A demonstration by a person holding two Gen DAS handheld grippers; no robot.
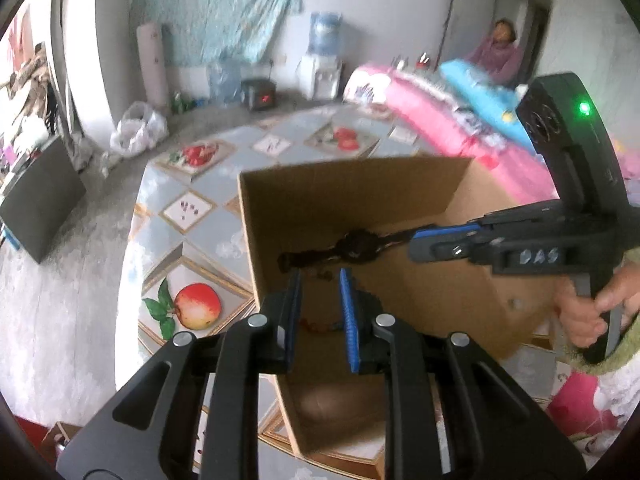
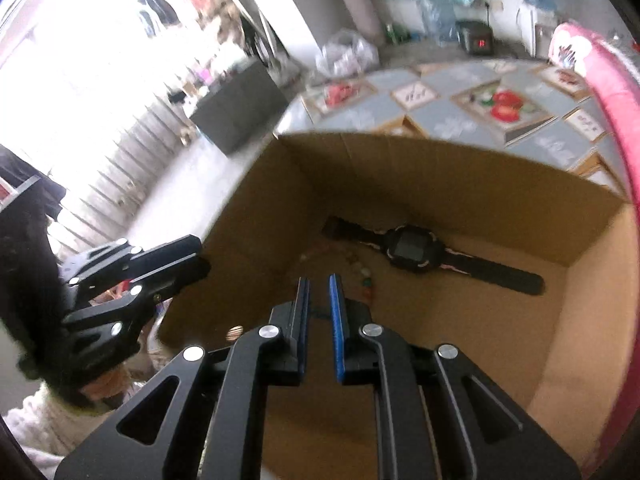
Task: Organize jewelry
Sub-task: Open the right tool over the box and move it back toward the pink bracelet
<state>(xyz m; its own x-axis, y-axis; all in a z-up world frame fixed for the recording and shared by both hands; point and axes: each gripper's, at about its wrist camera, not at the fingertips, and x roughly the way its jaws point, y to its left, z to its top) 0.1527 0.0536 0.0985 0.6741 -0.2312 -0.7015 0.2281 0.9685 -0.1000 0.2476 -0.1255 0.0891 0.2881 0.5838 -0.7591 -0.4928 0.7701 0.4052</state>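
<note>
- A black digital wristwatch [image 2: 416, 250] lies flat on the floor of an open cardboard box [image 2: 460, 160], strap stretched out straight to both sides, square dark face up; thin pinkish marks show where the strap meets the case.
- Just beside the watch, toward the box's left wall, lies a short string of beads [image 2: 366, 280] in pale, green and reddish colours, running toward the right gripper's tips.
- In the left wrist view a reddish beaded strand [image 1: 320, 326] shows low between the left gripper's [image 1: 320, 280] blue pads; the pads stand apart and do not press on it.
- The right gripper [image 2: 319, 284] hangs over the box interior, its jaws drawn near each other with a narrow gap; whether anything is pinched between them cannot be told.
- The box stands on a table [image 1: 192, 184] covered with a fruit-patterned cloth.
- Pink bedding [image 1: 420, 104] lies beyond the box.
</note>
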